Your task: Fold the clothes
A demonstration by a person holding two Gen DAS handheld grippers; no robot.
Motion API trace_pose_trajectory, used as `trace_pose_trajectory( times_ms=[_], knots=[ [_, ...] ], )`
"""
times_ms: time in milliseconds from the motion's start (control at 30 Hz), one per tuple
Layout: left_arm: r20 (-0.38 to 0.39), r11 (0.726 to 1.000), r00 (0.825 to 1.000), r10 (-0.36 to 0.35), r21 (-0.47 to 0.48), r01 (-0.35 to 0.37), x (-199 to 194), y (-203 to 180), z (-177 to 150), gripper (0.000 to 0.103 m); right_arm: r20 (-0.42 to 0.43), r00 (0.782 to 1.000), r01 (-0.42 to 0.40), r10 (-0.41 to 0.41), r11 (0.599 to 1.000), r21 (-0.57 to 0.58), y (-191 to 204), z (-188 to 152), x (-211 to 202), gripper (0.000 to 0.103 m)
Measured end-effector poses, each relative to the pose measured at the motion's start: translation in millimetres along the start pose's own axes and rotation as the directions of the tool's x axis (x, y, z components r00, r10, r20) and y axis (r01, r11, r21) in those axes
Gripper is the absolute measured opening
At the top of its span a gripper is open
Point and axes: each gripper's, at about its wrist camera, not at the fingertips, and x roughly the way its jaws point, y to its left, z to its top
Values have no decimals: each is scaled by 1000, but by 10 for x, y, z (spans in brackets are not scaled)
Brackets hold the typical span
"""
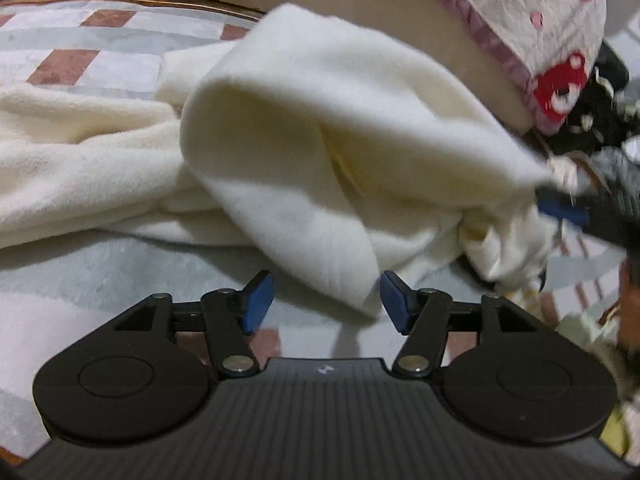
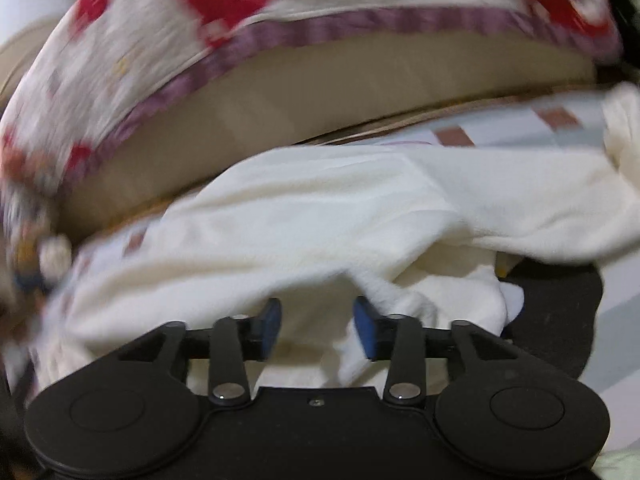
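A cream fleece garment lies rumpled on the checked bedspread, one fold raised and stretched toward the right. My left gripper is open just in front of the fold's lower edge, with the cloth's corner between the blue pads but not pinched. In the right wrist view the same cream garment fills the middle. My right gripper is open, its blue pads apart with cream cloth lying between and under them. The view is motion-blurred.
A quilt with red prints and a purple border hangs over a beige headboard behind the bed; it also shows in the right wrist view. Dark and grey clothes lie at the right. A black item lies beside the garment.
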Motion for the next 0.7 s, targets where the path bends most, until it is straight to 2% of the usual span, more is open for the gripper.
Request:
trace_pose_trajectory(
  times_ms=[100, 133, 167, 267, 367, 467, 600, 633, 700],
  knots=[
    [19, 1000, 1000, 11, 6, -11, 40, -8, 28, 55, -29, 998, 45, -53, 972, -233, 350, -144, -11, 54],
    [25, 1000, 1000, 15, 11, -15, 46, -21, 29, 50, -38, 995, 75, -90, 954, -290, 435, -189, 43, 54],
    [30, 1000, 999, 18, 17, -19, 53, -33, 31, 39, -45, 991, 105, -128, 933, -345, 516, -233, 101, 54],
    [28, 999, 999, 39, 15, -39, 70, -22, 28, 21, -54, 976, 178, -212, 913, -366, 546, -252, 274, 54],
    [25, 999, 998, 51, 7, -51, 88, -14, 38, 18, -71, 963, 227, -261, 924, -309, 416, -196, 390, 53],
    [11, 998, 999, 53, 28, -53, 128, -49, 63, 18, -74, 959, 244, -274, 929, -279, 336, -155, 432, 53],
    [-8, 997, 998, 55, 57, -54, 182, -96, 96, 20, -24, 964, 244, -264, 917, -316, 376, -194, 471, 58],
    [-13, 996, 998, 55, 65, -55, 195, -108, 104, 23, -13, 965, 244, -263, 912, -331, 377, -182, 537, 61],
    [-22, 995, 998, 57, 79, -55, 222, -131, 120, 40, -3, 964, 250, -266, 907, -340, 371, -170, 622, 65]
  ],
)
